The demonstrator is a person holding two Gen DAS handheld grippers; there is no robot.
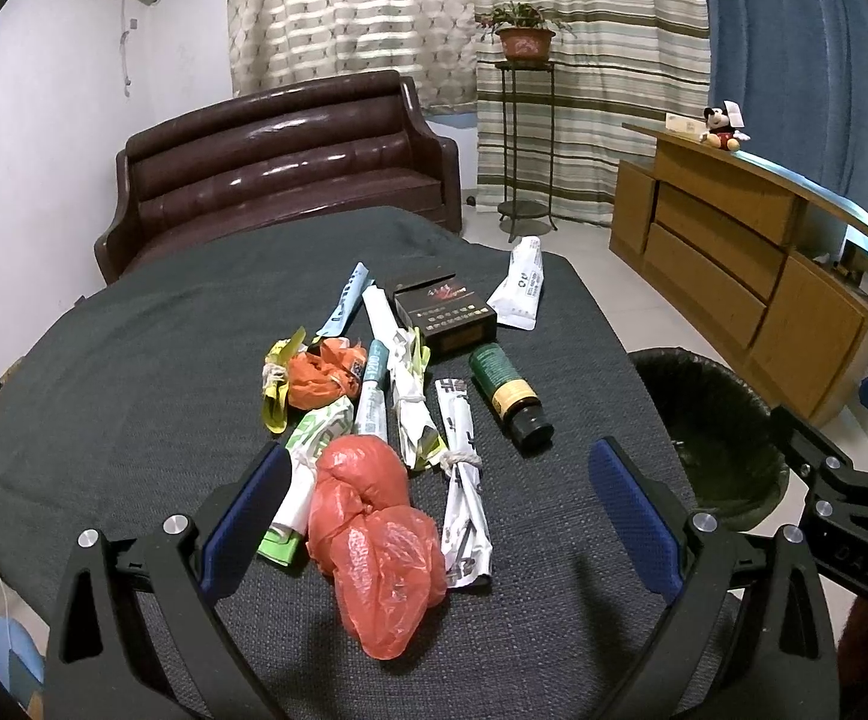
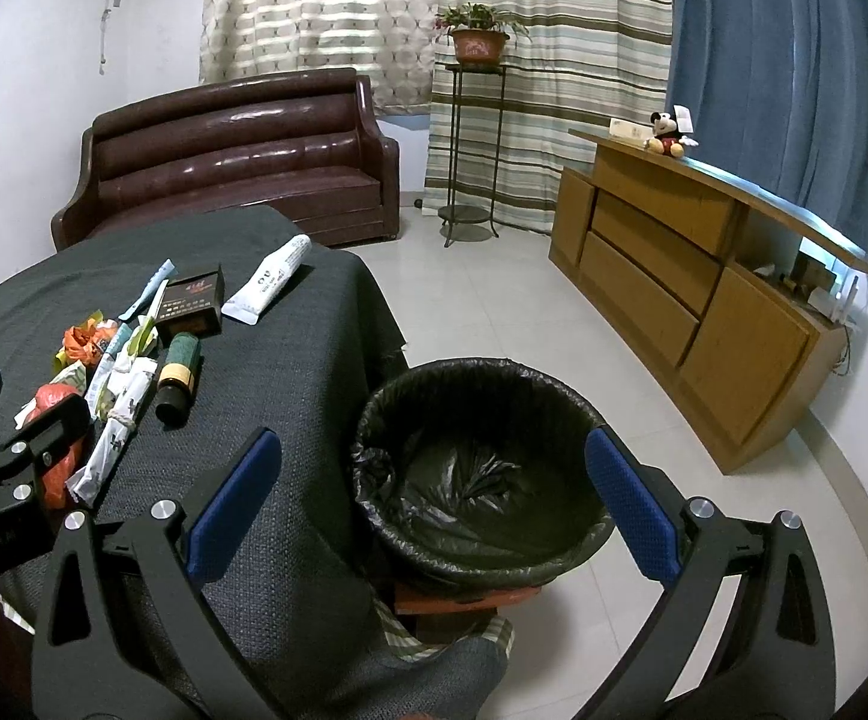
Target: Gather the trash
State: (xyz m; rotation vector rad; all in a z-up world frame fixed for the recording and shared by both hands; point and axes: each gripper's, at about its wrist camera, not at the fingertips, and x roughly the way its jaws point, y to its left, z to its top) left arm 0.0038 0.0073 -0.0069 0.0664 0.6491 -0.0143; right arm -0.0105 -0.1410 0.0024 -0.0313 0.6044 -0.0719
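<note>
Trash lies in a heap on the dark grey tablecloth [image 1: 134,360]. A red plastic bag [image 1: 374,546] sits nearest, between the fingers of my left gripper [image 1: 442,474], which is open and not touching it. Beyond lie tied paper wrappers [image 1: 463,480], an orange bag [image 1: 320,381], a green bottle [image 1: 508,396], a black box [image 1: 445,312] and a white tube [image 1: 520,285]. My right gripper [image 2: 434,462] is open and hangs over the black-lined trash bin [image 2: 481,474] beside the table. The heap of trash [image 2: 128,360] shows at left in the right wrist view.
A brown leather sofa [image 1: 278,168] stands behind the table. A wooden cabinet [image 2: 691,288] with a plush toy [image 2: 667,135] runs along the right wall. A plant stand [image 2: 475,138] stands by the striped curtains. White tiled floor [image 2: 493,300] lies between the table and the cabinet.
</note>
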